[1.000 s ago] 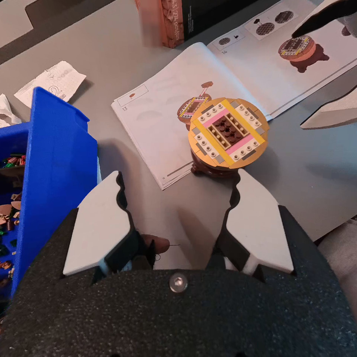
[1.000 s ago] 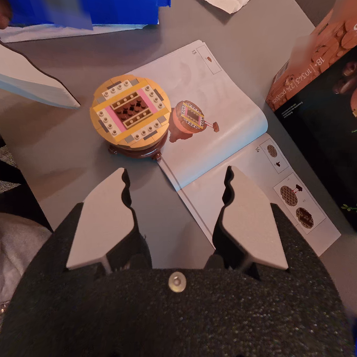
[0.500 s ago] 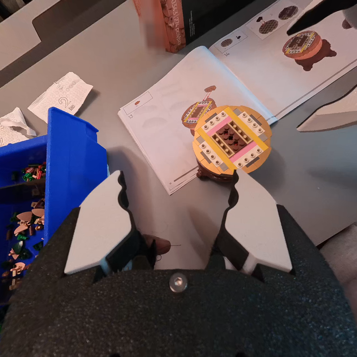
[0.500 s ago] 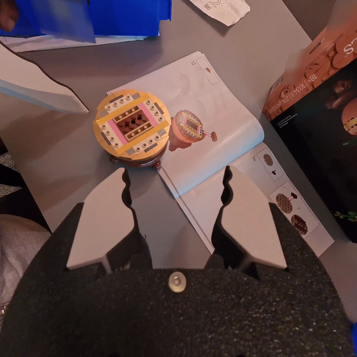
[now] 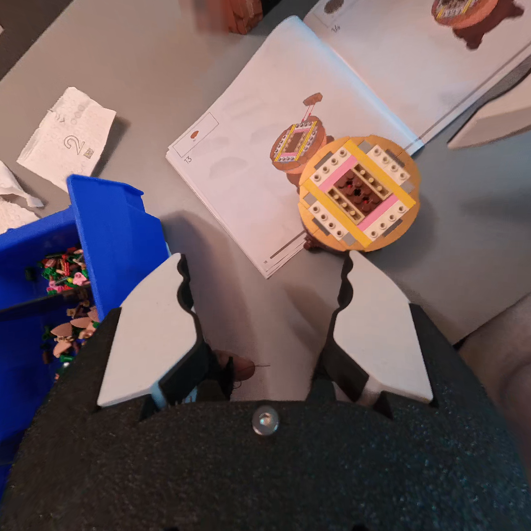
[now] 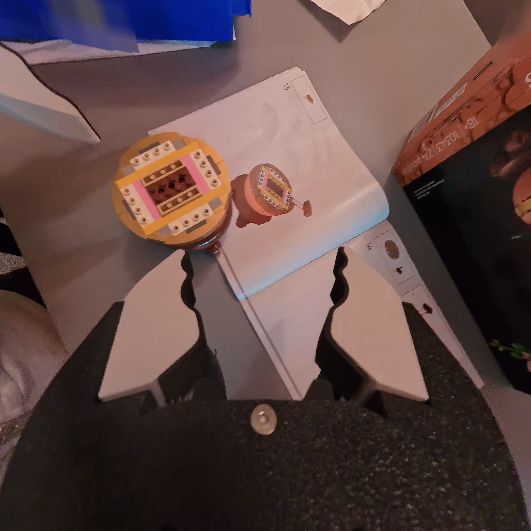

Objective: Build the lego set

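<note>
Both my tongs, left [image 5: 264,273] and right [image 6: 263,265], open, empty | model [image 5: 357,194] on surface [image 5: 459,258] touching booklet [image 5: 258,143] | bin [image 5: 115,230] left

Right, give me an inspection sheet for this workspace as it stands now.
Surface: flat grey table, bare between items.
Job's things: round tan brick model on a dark brown base, partly on the open white instruction booklet; blue plastic bin of small loose bricks; orange-and-black set box.
Clutter: torn white paper bags beyond the bin.
Grippers: left gripper and right gripper both open, empty, apart from the model.
Cables: nothing seen.
Surroundings: pale fabric at the table edge.
</note>
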`<state>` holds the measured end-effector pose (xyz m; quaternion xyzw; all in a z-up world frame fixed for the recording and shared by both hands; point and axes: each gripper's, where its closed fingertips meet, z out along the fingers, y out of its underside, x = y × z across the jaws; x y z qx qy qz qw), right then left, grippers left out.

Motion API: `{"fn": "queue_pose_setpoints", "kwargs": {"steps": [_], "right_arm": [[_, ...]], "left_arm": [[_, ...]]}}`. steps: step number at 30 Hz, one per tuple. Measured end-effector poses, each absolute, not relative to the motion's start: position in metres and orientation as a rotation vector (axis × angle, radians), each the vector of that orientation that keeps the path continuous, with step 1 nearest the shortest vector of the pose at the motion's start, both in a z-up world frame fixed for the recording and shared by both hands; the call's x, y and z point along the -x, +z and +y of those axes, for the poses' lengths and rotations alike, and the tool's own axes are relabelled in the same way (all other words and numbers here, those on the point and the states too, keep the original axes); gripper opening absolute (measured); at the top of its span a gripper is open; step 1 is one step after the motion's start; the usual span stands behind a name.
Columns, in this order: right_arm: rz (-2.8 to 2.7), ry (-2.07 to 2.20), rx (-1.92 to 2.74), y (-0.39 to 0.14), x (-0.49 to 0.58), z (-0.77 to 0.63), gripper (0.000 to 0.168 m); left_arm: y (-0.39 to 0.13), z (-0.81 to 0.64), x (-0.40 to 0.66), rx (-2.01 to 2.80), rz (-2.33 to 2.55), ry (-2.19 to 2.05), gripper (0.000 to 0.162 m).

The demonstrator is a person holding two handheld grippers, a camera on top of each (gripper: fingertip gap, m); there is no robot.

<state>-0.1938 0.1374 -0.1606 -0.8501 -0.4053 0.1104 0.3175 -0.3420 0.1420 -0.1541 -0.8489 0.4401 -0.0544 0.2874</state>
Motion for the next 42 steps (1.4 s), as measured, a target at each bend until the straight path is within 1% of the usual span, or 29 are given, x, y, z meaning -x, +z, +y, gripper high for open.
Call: {"fn": "queue_pose_setpoints", "kwargs": {"steps": [7,17,37,40,42], "right_arm": [[-1.146,0.298,2.262,-0.165,0.187,0.165,0.094],[-1.162,0.355,2.291,-0.184,0.193,0.177,0.094],[-1.145,0.380,2.260,-0.180,0.197,0.171,0.093],[-1.170,0.498,2.160,-0.174,0.202,0.163,0.098],[-1.227,0.680,1.988,-0.166,0.214,0.149,0.108]], "left_arm": [[-0.154,0.167,0.350,2.332,1.309,-0.067,0.095],[-0.168,0.179,0.362,2.393,1.308,-0.022,0.094],[-0.162,0.173,0.367,2.371,1.291,0.018,0.091],[-0.156,0.169,0.363,2.299,1.276,-0.028,0.089],[-0.152,0.158,0.348,2.192,1.295,-0.157,0.089]]}}
